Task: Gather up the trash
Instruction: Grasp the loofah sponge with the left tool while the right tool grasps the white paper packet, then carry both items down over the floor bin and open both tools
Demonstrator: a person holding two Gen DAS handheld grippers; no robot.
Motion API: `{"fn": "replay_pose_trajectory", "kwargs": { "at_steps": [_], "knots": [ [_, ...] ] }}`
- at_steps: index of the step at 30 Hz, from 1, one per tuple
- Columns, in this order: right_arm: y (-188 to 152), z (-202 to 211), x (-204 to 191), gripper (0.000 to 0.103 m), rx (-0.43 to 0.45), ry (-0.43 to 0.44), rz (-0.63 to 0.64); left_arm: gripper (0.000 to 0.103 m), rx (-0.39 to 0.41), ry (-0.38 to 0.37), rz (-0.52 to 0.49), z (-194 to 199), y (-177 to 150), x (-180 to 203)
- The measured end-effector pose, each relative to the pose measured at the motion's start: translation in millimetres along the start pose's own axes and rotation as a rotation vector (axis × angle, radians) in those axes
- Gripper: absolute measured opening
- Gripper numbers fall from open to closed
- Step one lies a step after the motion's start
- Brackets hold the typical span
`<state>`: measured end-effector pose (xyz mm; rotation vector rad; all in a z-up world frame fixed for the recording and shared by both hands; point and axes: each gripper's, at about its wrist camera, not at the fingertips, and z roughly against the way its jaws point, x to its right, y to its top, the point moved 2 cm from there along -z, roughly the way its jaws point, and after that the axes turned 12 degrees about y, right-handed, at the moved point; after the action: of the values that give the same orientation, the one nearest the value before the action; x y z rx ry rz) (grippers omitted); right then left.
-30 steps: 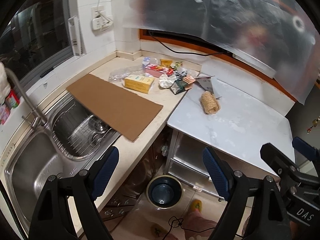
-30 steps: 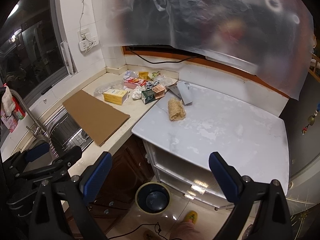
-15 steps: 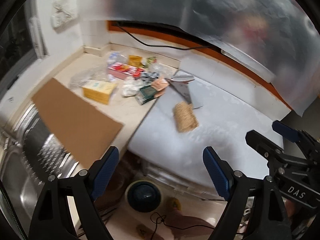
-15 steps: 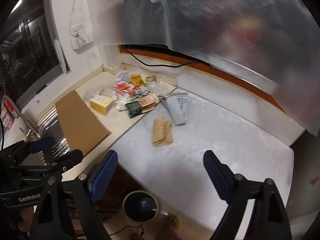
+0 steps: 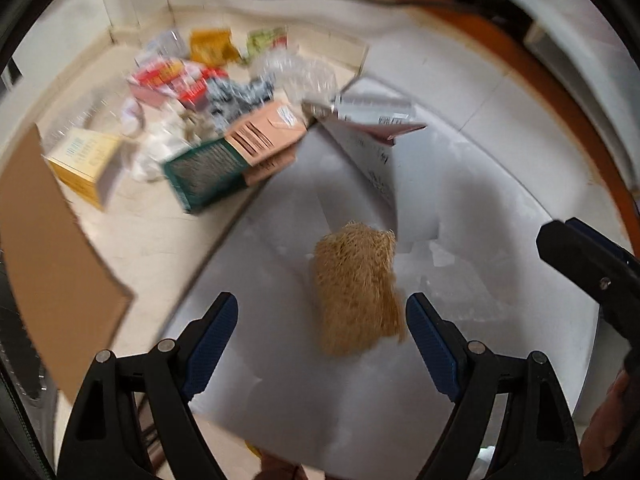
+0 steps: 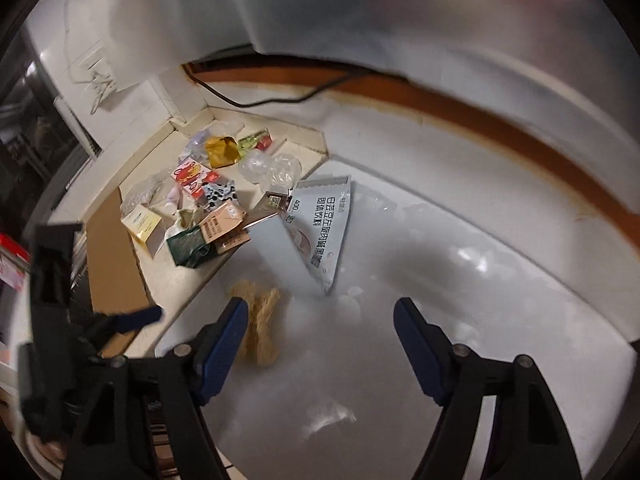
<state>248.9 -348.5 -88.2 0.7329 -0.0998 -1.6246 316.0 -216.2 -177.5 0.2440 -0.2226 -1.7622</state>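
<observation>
A tan fibrous scrubber (image 5: 356, 292) lies on the white worktop (image 5: 460, 208). My left gripper (image 5: 322, 336) hangs open over it, and the scrubber shows between the fingers with no pad touching it. A pile of trash sits in the counter corner: a yellow box (image 5: 82, 164), a green box (image 5: 204, 172), a pink carton (image 5: 264, 136) and a grey pouch (image 6: 320, 224). My right gripper (image 6: 320, 340) hovers above the bare worktop with its jaws closing on nothing. The scrubber (image 6: 262, 328) lies just beside its left finger.
A brown cardboard sheet (image 5: 52, 260) lies over the counter at the left. Red packets (image 5: 176, 80) and clear plastic (image 6: 272, 168) fill the corner behind the boxes. A black cable (image 6: 260, 100) runs along the back wall. The worktop's front edge drops off below the grippers.
Both grippers have come forward and down from over the floor bin to just above the white worktop. The scrubber now sits between the left fingers. The right jaws have narrowed.
</observation>
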Motion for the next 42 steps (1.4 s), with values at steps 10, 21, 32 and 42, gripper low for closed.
{"fn": "replay_pose_trajectory", "kwargs": {
  "at_steps": [10, 21, 32, 42],
  "knots": [
    [23, -62, 1, 0.076, -0.073, 0.100, 0.052, 0.043, -0.129, -0.229, 0.169, -48, 3, -7],
    [34, -105, -20, 0.059, -0.082, 0.054, 0.154, 0.027, -0.025, -0.102, 0.273, -8, -26, -60],
    [19, -83, -29, 0.031, -0.038, 0.048, 0.144, 0.027, 0.049, -0.047, 0.264, 55, -66, -99],
    [-54, 4, -83, 0.031, 0.015, 0.071, 0.147, 0.027, 0.124, -0.069, 0.185, 117, -138, -126]
  ]
}}
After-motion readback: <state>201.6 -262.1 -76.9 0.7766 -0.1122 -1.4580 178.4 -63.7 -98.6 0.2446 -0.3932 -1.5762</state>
